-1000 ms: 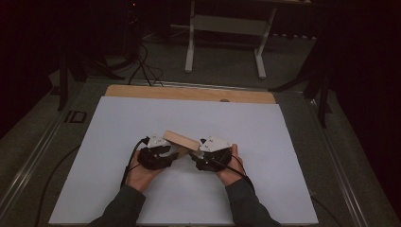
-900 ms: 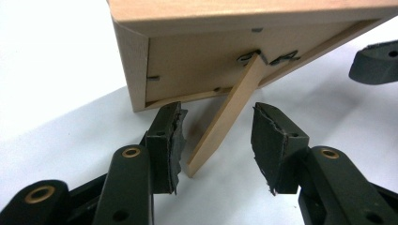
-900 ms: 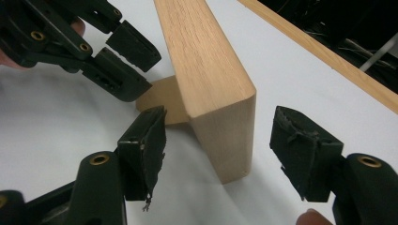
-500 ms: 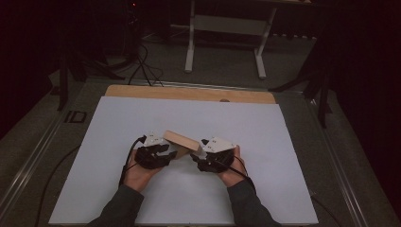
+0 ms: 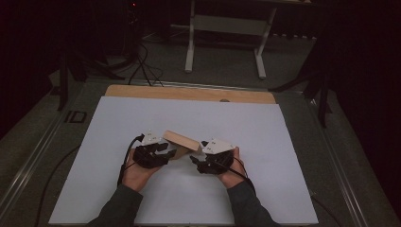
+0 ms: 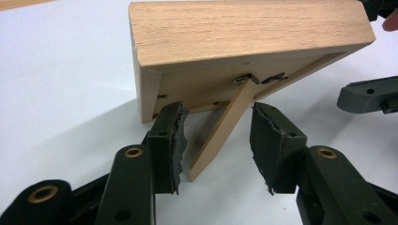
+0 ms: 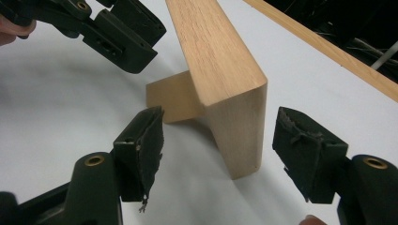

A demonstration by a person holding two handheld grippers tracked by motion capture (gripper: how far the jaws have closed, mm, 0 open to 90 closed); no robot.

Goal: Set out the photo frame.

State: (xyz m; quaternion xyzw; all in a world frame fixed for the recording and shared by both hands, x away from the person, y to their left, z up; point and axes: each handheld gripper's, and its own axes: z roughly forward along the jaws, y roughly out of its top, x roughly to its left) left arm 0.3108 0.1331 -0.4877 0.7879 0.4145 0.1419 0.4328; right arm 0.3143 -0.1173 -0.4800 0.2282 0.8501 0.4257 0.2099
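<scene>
A light wooden picture frame (image 5: pixel 182 139) stands tilted on the white sheet, propped on its back leg (image 6: pixel 220 136). My left gripper (image 5: pixel 165 150) is at its left end. In the left gripper view the left gripper (image 6: pixel 220 138) is open, with the leg between its jaws and clear of both pads. My right gripper (image 5: pixel 196 161) is at the frame's right end. In the right gripper view the right gripper (image 7: pixel 225 140) is open and straddles the frame's end corner (image 7: pixel 234 122) without touching it. The left gripper's jaws (image 7: pixel 117 33) show farther off there.
The white sheet (image 5: pixel 265 142) covers a wooden board whose bare strip (image 5: pixel 189 93) runs along the far edge. Beyond the table are cables (image 5: pixel 142 61) on the floor and a white metal stand (image 5: pixel 227 28). The right gripper's jaw (image 6: pixel 371 93) shows at the right of the left gripper view.
</scene>
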